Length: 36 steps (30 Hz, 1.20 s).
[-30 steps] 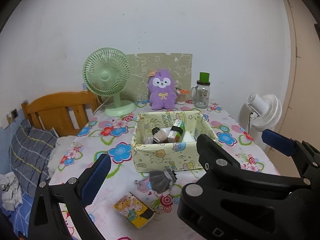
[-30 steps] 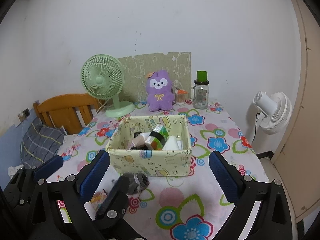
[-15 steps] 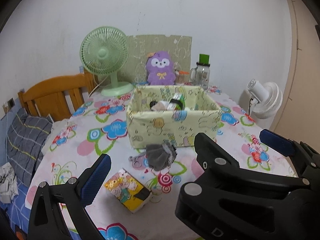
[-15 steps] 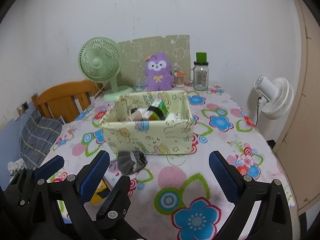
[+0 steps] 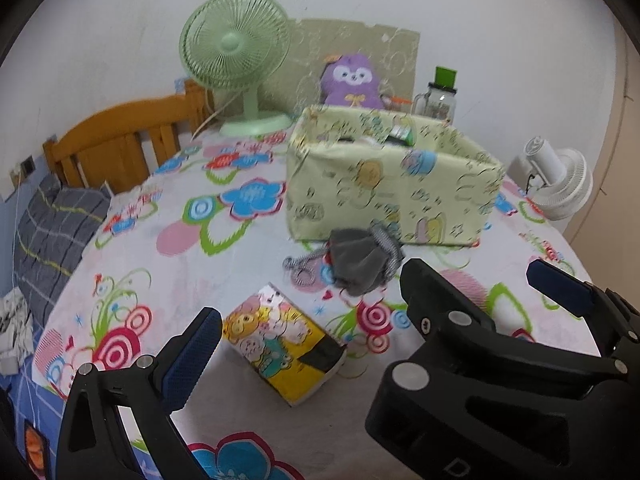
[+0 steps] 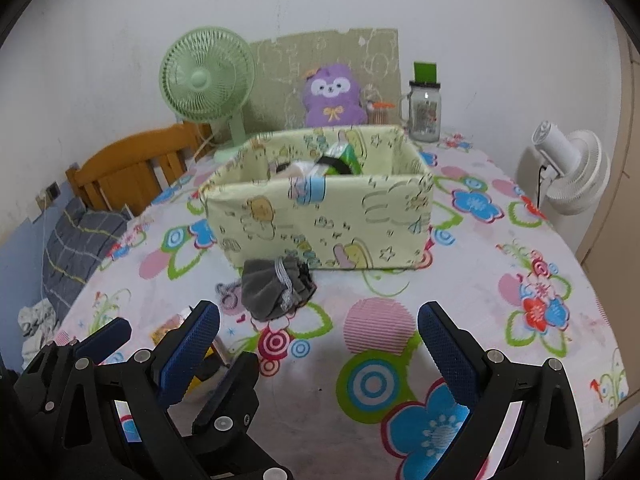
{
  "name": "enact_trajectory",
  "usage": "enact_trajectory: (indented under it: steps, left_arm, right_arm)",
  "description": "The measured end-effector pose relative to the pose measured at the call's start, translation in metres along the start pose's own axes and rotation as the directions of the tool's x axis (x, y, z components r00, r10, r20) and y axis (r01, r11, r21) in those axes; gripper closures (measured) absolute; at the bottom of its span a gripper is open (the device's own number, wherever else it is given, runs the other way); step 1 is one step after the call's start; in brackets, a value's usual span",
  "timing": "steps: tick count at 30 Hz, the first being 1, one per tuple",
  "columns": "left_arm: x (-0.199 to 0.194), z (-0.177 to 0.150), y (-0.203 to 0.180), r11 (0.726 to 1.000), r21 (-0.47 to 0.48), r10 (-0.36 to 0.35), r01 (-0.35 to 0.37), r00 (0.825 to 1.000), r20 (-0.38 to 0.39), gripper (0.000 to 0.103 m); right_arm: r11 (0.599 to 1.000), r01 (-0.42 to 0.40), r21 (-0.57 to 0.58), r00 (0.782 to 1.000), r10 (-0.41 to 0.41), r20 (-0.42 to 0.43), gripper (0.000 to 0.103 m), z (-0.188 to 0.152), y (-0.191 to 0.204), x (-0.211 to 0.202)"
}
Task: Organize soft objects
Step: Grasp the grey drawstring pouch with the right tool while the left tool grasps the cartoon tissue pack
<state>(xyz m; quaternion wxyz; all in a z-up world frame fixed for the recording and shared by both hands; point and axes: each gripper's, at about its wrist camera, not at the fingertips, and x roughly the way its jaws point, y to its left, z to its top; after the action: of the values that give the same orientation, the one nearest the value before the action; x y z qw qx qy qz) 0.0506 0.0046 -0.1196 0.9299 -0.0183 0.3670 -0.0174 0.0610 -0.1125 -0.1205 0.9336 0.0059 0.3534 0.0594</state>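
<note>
Flowered tablecloth, white wall, wooden headboard, both grippers spread, empty

Green fan, jar, white fan.

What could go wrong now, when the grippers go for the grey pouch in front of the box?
The grey pouch has a loose cord that may snag or drag. It lies against the box, so a finger could push the box. The two open grippers, left and right, are close and may collide.
</note>
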Motion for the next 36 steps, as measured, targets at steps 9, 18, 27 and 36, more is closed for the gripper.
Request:
enact_trajectory:
  steps: [9, 18, 27, 36]
  left_arm:
    - [0.022, -0.011, 0.020, 0.998, -0.067, 0.016, -0.021, 0.997, -0.070, 0.000]
    - [0.040, -0.014, 0.027, 0.996, -0.082, 0.008, -0.018, 0.993, -0.116, 0.006]
    - [0.049, -0.004, 0.029, 0.999, -0.036, -0.007, 0.004, 0.995, -0.095, 0.016]
    - [0.062, 0.015, 0.035, 1.000, -0.008, -0.017, 0.017, 0.997, -0.072, 0.017]
  right_arm:
    - [0.999, 0.006, -0.035, 0.999, -0.007, -0.048, 0.002, -0.007, 0.012, 0.021]
    - [0.999, 0.014, -0.045, 0.995, -0.019, -0.100, 0.002, -0.009, 0.017, 0.043]
    - [0.999, 0.003, -0.045, 0.993, -0.008, -0.121, 0.002, -0.002, 0.022, 0.062]
    - [0.999, -0.004, -0.037, 0.993, -0.001, -0.117, 0.002, 0.015, 0.030, 0.082]
